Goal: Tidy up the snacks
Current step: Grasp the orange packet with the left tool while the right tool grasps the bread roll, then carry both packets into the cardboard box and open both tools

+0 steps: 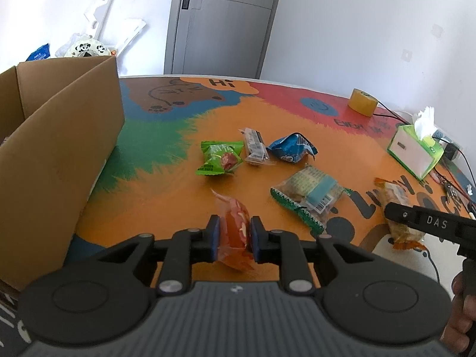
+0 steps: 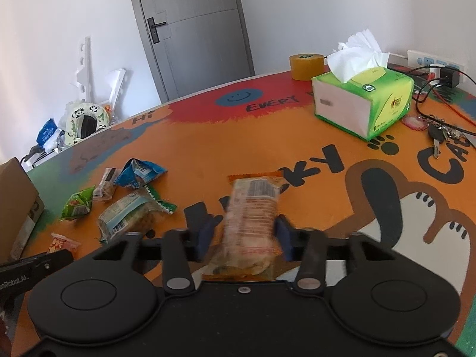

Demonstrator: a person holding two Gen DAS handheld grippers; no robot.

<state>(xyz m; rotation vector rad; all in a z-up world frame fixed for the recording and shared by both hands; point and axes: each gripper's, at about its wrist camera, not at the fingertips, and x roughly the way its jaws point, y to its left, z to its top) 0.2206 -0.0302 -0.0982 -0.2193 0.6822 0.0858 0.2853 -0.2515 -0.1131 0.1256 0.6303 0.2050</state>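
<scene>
My left gripper is shut on a red-orange snack packet, just above the table near its front edge. My right gripper straddles an orange-edged cracker packet; the pads sit at its sides with small gaps, and the view is blurred. The same packet shows in the left wrist view under the right gripper's finger. A green packet, a clear bar packet, a blue packet and a green-edged biscuit packet lie mid-table. An open cardboard box stands at the left.
A green tissue box, a yellow tape roll, keys and cables with a power strip sit on the right of the table. A grey door and clutter stand behind.
</scene>
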